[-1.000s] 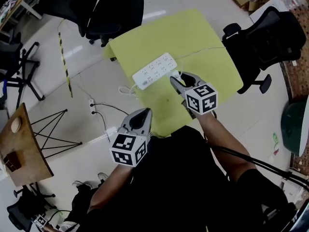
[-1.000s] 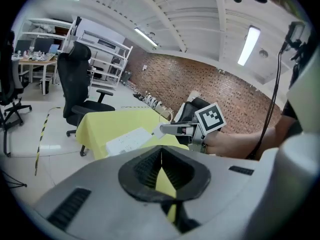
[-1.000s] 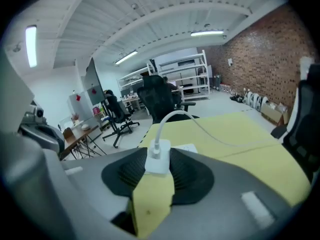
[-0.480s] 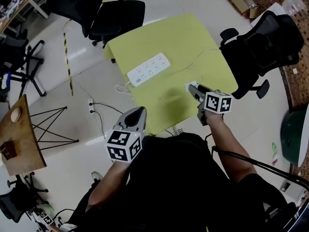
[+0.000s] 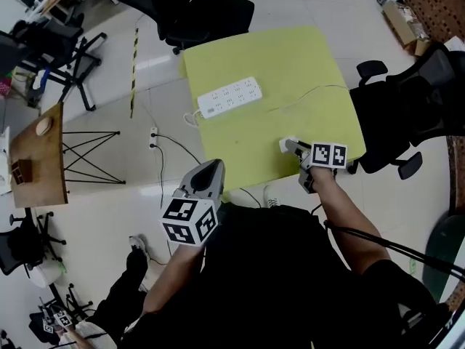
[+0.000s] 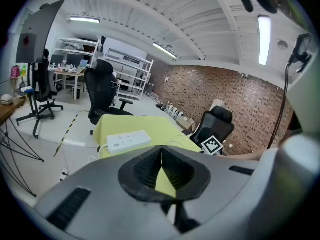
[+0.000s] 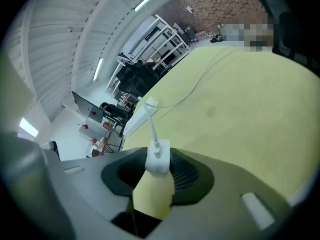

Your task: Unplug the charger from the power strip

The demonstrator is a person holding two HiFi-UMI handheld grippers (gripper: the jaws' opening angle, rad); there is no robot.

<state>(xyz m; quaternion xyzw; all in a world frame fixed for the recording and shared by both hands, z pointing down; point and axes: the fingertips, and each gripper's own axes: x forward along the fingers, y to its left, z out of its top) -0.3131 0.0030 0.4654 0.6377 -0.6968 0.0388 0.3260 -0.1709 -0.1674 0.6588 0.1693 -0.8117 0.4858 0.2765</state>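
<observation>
**A:** The big yellow-green table fills the middle, with one black office chair at its far edge and another chair off to the right.

**B:** And there's the white power strip, lying flat near the table's left edge, sockets up!

**A:** Down by the near left corner hangs the left gripper, jaws pressed together, nothing between them.

**B:** Now the right gripper, over the near right part of the table and well apart from the strip. Its jaws are clamped on the white charger!

**A:** So it's out of the strip. Its thin white cable runs from the charger's front away across the tabletop.
</observation>
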